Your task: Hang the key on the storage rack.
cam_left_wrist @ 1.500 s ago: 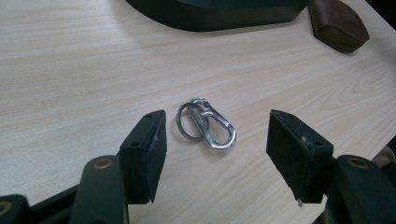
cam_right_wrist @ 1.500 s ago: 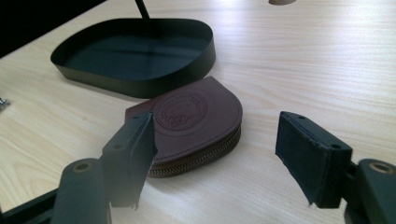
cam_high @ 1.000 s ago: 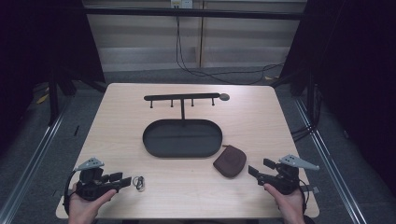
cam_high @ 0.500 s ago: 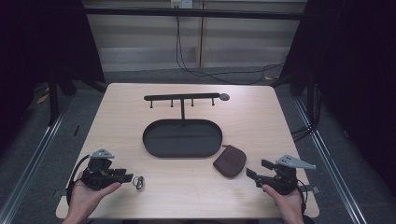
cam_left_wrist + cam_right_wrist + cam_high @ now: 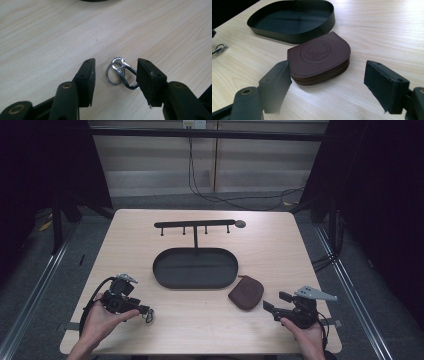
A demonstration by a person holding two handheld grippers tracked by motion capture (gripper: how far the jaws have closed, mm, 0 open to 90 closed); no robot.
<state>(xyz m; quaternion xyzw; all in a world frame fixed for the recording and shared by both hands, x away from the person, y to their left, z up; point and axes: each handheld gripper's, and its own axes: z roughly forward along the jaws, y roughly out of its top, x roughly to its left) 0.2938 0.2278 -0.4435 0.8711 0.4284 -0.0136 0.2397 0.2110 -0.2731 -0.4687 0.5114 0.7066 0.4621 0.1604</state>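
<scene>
Keyring (image 5: 119, 74) on table | between parted left claw (image 5: 115, 77) jaws | untouched

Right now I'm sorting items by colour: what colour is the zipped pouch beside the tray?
Dark brown zipped pouch, with an embossed round emblem; clearest in the right gripper view.

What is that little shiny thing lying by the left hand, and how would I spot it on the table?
Start at the black oval tray in the middle of the wooden table, then look toward the near left corner. There, on the bare wood between the open jaws of the left hand-held gripper, lies a key ring with clip. It is the one small silvery metal item; the nearby pouch is brown leather.
</scene>
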